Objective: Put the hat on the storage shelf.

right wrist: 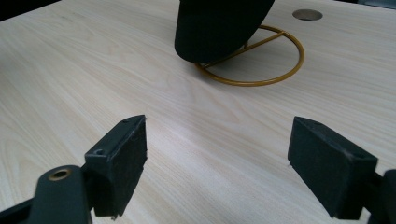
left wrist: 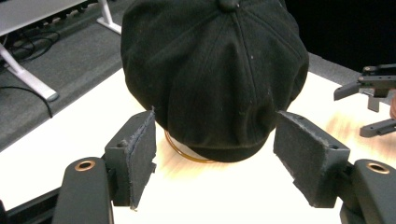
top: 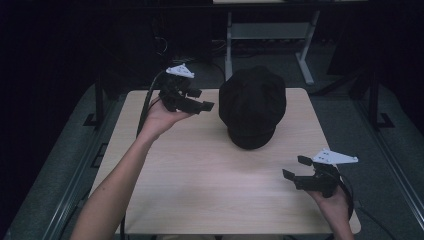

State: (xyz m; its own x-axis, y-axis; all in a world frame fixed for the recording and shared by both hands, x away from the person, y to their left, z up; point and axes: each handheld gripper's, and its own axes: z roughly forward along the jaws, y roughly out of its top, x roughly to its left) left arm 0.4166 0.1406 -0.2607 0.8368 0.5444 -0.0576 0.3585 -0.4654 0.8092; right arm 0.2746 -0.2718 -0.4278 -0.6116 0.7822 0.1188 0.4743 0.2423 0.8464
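cap (top: 252, 106) hides most of gold stand (right wrist: 261, 65) | left gripper (top: 201, 99) just left of cap, jaws wide, empty | right gripper (top: 296, 167) near-right, wide, empty

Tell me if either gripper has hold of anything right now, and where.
Nothing is held. Both the left gripper and the right gripper have open, empty jaws, apart from the black cap on its gold wire stand.

table (top: 200, 165): light wood | black cap (top: 252, 105): on gold wire stand (right wrist: 261, 65)
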